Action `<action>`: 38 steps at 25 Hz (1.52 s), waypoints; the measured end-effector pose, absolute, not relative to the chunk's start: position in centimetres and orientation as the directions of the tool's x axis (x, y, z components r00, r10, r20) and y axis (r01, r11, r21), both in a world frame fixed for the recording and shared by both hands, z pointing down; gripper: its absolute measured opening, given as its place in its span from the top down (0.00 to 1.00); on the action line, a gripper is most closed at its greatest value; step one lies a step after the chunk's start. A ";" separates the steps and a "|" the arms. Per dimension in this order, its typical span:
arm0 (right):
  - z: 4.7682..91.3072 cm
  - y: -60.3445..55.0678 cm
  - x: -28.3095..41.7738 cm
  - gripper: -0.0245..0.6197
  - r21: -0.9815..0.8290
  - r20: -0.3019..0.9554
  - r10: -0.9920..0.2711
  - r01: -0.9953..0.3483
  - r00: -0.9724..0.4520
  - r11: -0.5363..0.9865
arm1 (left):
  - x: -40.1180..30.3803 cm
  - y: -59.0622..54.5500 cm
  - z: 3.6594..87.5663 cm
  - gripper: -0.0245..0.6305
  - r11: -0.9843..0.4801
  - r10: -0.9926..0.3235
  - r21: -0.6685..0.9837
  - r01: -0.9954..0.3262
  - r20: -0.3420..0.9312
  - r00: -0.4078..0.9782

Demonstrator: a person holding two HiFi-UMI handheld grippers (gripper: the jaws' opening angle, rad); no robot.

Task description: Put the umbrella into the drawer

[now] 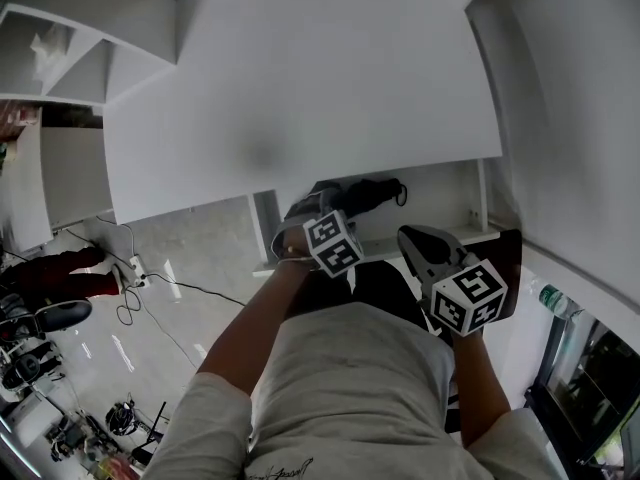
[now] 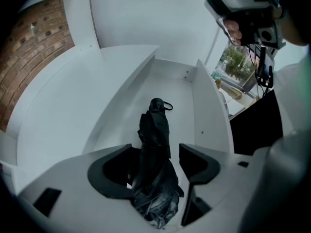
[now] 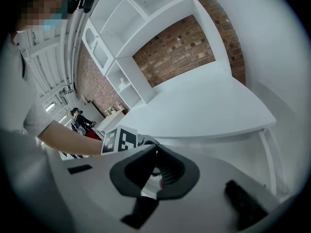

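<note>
A black folded umbrella [image 1: 357,195] lies lengthwise inside the open white drawer [image 1: 482,200] under the tabletop [image 1: 300,88]. In the left gripper view the umbrella [image 2: 154,127] runs away from me between the jaws. Its strap end rests on the drawer floor [image 2: 177,103]. My left gripper [image 1: 305,208] [image 2: 155,152] is at the drawer's front, with its jaws partly apart and pressing the umbrella's crumpled cloth on both sides. My right gripper [image 1: 410,234] [image 3: 155,149] hangs to the right in front of the drawer, shut and holding nothing.
White shelving [image 1: 60,28] stands at the far left, and a brick wall [image 3: 175,47] is behind the tabletop [image 3: 204,106]. Cables and a power strip [image 1: 135,268] lie on the floor to the left. A person [image 3: 77,119] stands far off.
</note>
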State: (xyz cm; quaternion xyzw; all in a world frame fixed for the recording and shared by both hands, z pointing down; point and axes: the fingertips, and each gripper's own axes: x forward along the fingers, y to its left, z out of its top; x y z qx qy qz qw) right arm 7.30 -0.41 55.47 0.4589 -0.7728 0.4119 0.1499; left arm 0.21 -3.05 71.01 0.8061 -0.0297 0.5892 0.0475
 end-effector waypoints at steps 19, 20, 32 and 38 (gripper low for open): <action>51.5 -0.5 5.0 0.92 -0.437 0.592 -0.588 -0.833 -0.551 0.340 | -3.4 -3.9 64.6 0.80 -0.961 -0.129 -0.020 -0.276 0.915 0.383; 51.3 -0.5 5.0 0.92 -0.434 0.592 -0.588 -0.833 -0.551 0.344 | -3.5 -3.9 64.1 0.81 -0.956 -0.138 -0.019 -0.293 0.910 0.391; 49.3 -1.1 3.2 0.92 -0.410 0.572 -0.585 -0.818 -0.575 0.403 | -5.8 -5.0 55.7 0.92 -0.869 -0.276 0.023 -0.494 0.806 0.524; 48.2 -1.1 3.2 0.92 -0.390 0.568 -0.591 -0.819 -0.574 0.421 | -6.1 -4.7 51.3 0.94 -0.844 -0.328 0.047 -0.535 0.743 0.583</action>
